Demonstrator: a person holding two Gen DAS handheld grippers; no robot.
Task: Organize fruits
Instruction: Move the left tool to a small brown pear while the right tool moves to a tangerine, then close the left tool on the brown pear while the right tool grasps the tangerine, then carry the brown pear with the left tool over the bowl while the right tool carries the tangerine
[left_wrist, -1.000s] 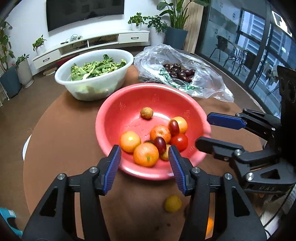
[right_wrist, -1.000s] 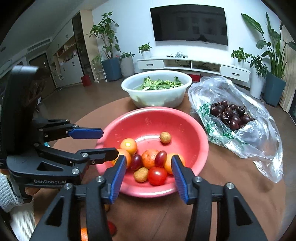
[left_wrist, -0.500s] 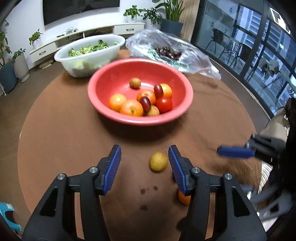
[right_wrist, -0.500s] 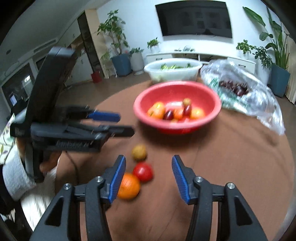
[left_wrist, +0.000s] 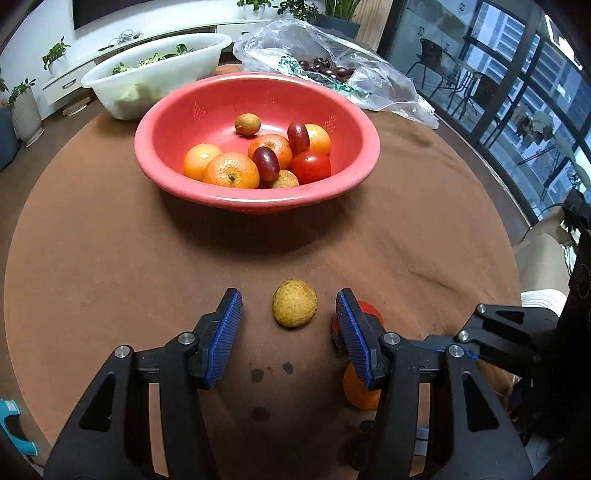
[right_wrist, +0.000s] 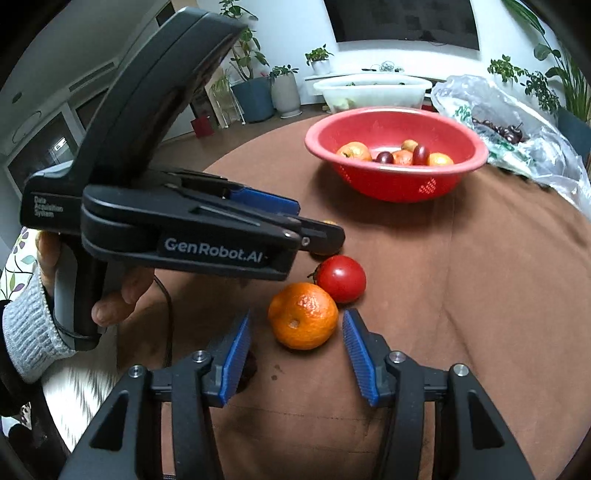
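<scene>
Both grippers gape empty: the left gripper (left_wrist: 289, 325) brackets a yellow-brown fruit (left_wrist: 294, 302), the right gripper (right_wrist: 297, 354) an orange (right_wrist: 303, 320) just ahead.

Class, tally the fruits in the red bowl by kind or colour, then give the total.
oranges: 4
tomato: 1
dark red fruits: 2
tan fruits: 2
Total: 9
</scene>
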